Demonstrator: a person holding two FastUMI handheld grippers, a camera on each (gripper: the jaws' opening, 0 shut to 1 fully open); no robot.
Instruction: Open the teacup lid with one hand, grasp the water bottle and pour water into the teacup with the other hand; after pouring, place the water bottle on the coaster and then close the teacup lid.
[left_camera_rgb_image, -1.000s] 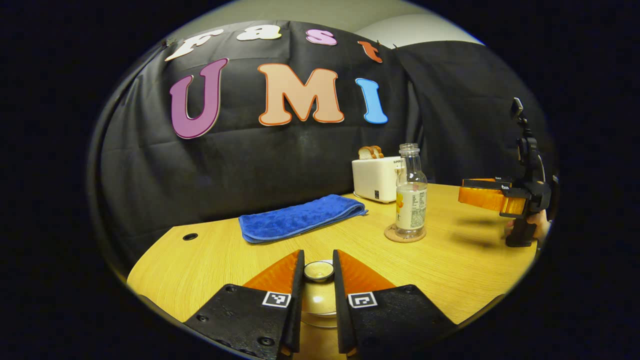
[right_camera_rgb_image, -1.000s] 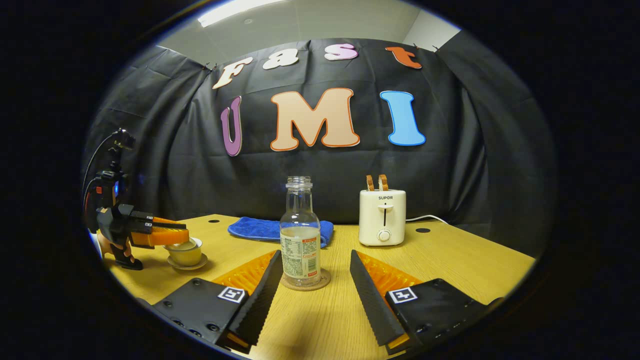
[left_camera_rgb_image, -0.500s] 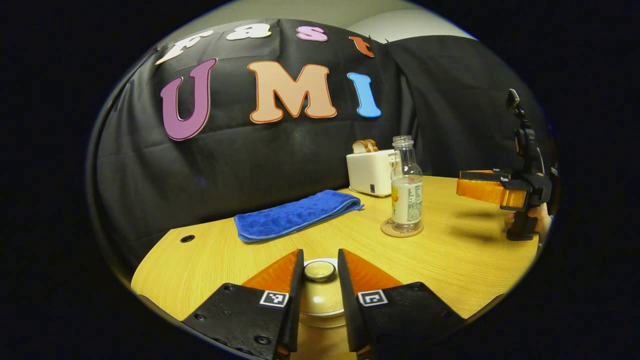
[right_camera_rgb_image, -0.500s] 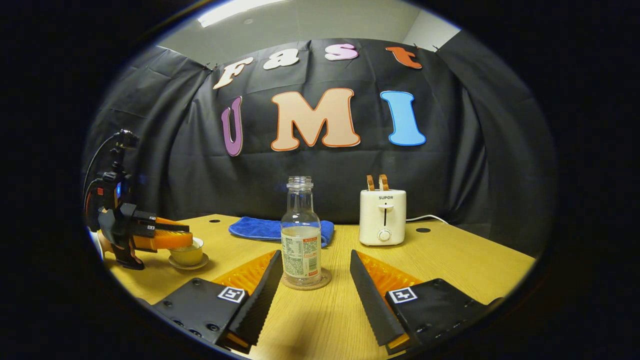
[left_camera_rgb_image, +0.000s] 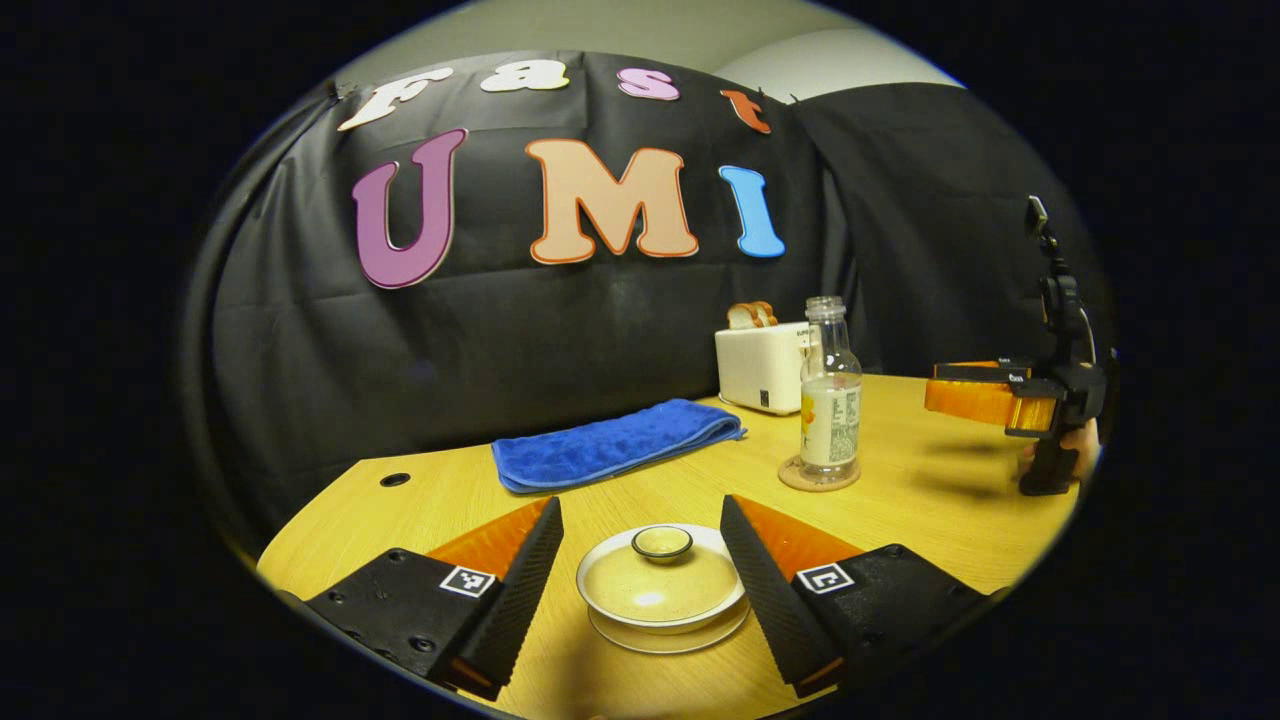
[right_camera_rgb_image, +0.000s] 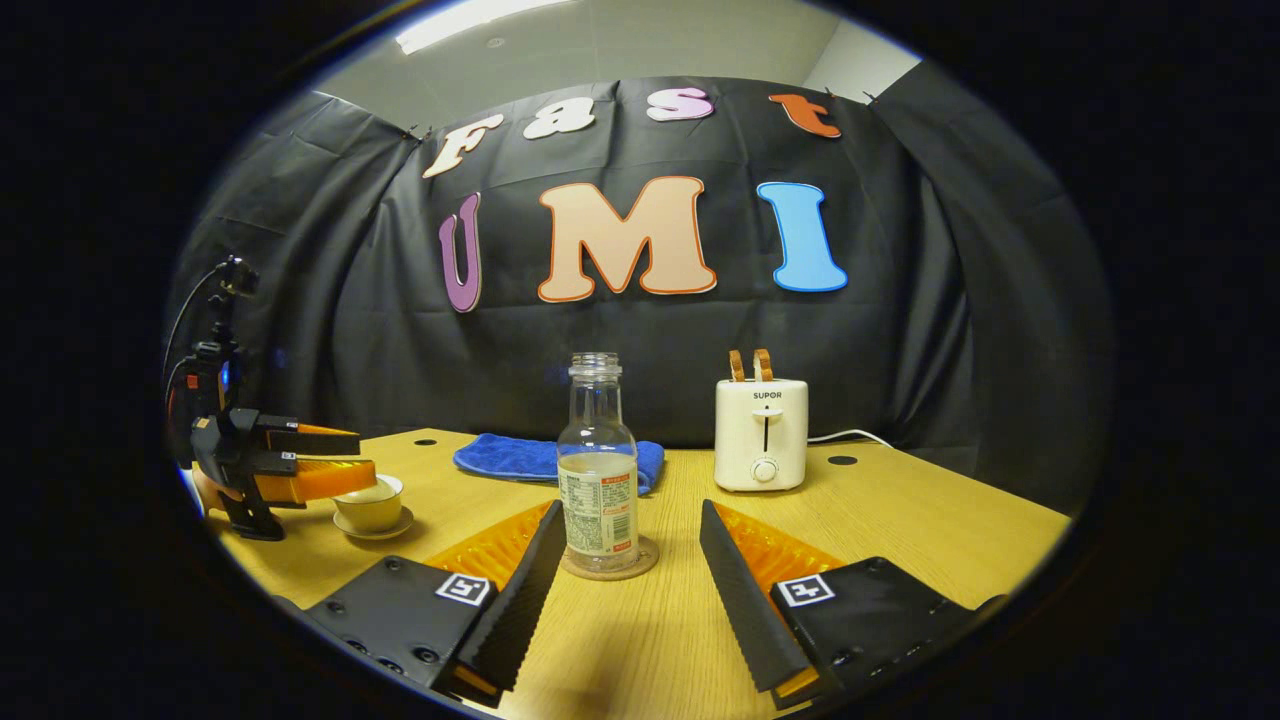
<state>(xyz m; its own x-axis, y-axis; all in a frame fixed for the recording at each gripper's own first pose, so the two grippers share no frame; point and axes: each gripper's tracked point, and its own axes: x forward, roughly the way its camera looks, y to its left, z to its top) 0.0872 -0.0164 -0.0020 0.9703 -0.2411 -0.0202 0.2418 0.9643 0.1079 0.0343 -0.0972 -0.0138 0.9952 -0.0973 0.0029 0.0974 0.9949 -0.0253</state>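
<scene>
Left tongs (left_camera_rgb_image: 640, 575) spread wide, pinching nothing. Teacup (left_camera_rgb_image: 664, 590) sits on its saucer (left_camera_rgb_image: 668, 636) between the two fingers, a clear gap each side. Lid (left_camera_rgb_image: 661, 580) is on the cup, knob up.

In the right gripper view the left tongs (right_camera_rgb_image: 335, 460) hang just over the teacup (right_camera_rgb_image: 371, 505); whether they touch the cup cannot be told from there.

Right tongs (right_camera_rgb_image: 625, 565) also spread, pinching nothing. Bottle (right_camera_rgb_image: 598, 470) stands upright on the coaster (right_camera_rgb_image: 608, 568) straight ahead, just past the fingertips, centred on the gap, not touched. Bottle has no cap, liquid fills about the lower half.

From the left gripper view, the bottle (left_camera_rgb_image: 829, 405) on the coaster (left_camera_rgb_image: 818, 478) is right of the teacup and farther back; the right tongs (left_camera_rgb_image: 975, 392) hang right of the bottle, well apart from it, level above the worktop (left_camera_rgb_image: 930, 510), with a bit of hand (left_camera_rgb_image: 1085, 445) on the grip.

Count:
- teacup 1, lid 1, saucer 1
- bottle 1, coaster 1
- blue towel (left_camera_rgb_image: 615, 442) 1, folded, behind the teacup toward the wall
- toaster (right_camera_rgb_image: 762, 435) 1, right of the bottle at the back, cord running off right
- bread slices (right_camera_rgb_image: 750, 364) 2, standing in the toaster slots
- tongs 2
</scene>
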